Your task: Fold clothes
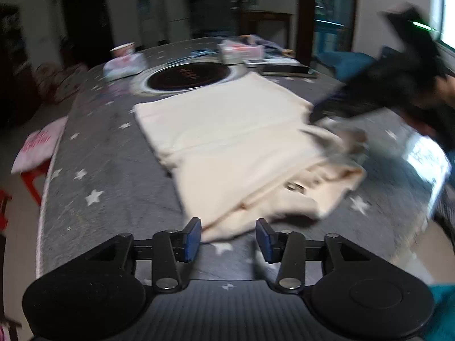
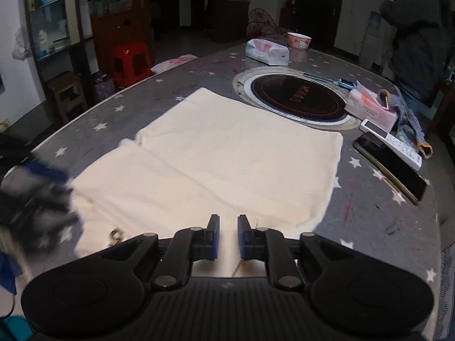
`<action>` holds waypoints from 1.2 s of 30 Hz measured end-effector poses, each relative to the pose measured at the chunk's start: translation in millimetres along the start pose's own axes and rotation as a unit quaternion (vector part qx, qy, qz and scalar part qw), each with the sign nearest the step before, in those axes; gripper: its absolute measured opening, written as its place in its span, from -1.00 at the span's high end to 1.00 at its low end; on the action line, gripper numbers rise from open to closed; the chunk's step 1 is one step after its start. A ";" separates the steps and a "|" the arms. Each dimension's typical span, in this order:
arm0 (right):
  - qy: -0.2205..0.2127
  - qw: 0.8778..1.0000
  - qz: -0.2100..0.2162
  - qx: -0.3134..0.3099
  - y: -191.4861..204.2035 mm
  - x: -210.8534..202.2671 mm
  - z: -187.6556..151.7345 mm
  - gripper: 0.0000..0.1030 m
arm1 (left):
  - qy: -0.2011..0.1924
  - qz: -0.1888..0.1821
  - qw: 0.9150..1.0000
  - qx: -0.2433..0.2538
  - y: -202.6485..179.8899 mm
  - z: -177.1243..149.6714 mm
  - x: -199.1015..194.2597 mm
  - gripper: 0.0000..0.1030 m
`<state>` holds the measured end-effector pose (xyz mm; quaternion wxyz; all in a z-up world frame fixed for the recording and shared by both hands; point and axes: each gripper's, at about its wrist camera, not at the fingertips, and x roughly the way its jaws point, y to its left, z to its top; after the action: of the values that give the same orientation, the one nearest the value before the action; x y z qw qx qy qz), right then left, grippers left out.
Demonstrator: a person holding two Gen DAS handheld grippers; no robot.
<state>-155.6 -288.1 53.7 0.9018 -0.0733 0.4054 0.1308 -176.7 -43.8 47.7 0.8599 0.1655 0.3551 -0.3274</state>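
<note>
A cream garment lies partly folded on the grey star-print table; its near end is bunched, with a metal button showing. My left gripper is open and empty, just short of the garment's near corner. My right gripper shows blurred at the right of the left wrist view, at the garment's edge. In the right wrist view the garment lies flat ahead, and my right gripper is narrowly open above its near edge with nothing between the pads. The blurred left gripper is at the left.
An inset round cooktop sits behind the garment. A phone, a remote, a tissue box, a tissue pack and a bowl lie around it. A person stands at the far right. A red stool stands beyond the table.
</note>
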 end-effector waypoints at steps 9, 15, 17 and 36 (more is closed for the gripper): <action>0.028 0.999 -0.002 -0.020 -3.7 6.9 -13.1 0.60 | -0.021 -0.016 0.997 0.078 -34.9 -1.6 12.9 0.04; 0.045 0.996 -0.003 -0.077 4.3 -23.7 -34.0 0.39 | -0.029 -0.015 0.995 0.097 -44.3 7.2 29.0 0.30; 0.044 0.994 -0.003 -0.100 9.7 -32.6 -40.3 0.31 | -0.030 -0.022 0.996 0.079 -37.7 13.8 30.4 0.56; -0.001 0.989 0.046 -0.141 44.7 -9.8 -38.0 0.75 | -0.034 -0.041 0.999 0.010 -7.8 27.9 25.1 0.10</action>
<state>-202.1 -256.1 34.8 0.8756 -0.1808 0.3853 0.2284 -154.6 -75.1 48.6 0.8554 0.1485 0.3286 -0.3717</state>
